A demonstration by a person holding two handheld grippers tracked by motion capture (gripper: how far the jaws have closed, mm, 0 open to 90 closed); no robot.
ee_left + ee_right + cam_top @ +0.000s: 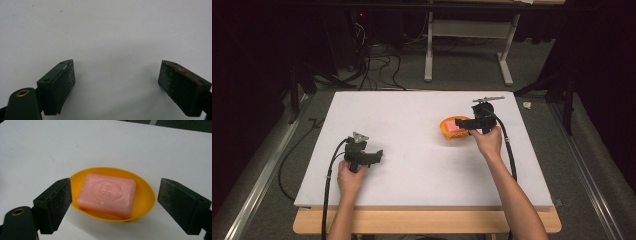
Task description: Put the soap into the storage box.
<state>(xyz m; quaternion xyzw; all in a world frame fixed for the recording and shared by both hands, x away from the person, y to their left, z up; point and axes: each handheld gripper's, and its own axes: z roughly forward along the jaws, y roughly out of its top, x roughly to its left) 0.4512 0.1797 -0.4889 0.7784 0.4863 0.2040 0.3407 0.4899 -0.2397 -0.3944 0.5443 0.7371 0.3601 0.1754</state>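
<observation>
Black jaws of right gripper point(113, 202) rise nearest lens in right gripper view, spread wide, one either side of yellow soap dish point(145, 192), gripping nothing. Whether left pad touches dish rim: cannot tell. Pink soap bar point(107, 193) lies flat inside dish, stamped face up. High view: dish point(447, 131) sits on white table point(412, 115), right gripper point(468, 123) directly over it. Left gripper point(379, 155) well apart from dish, toward person's side, jaws wide apart, empty, bare table between them in left gripper view point(116, 75).
</observation>
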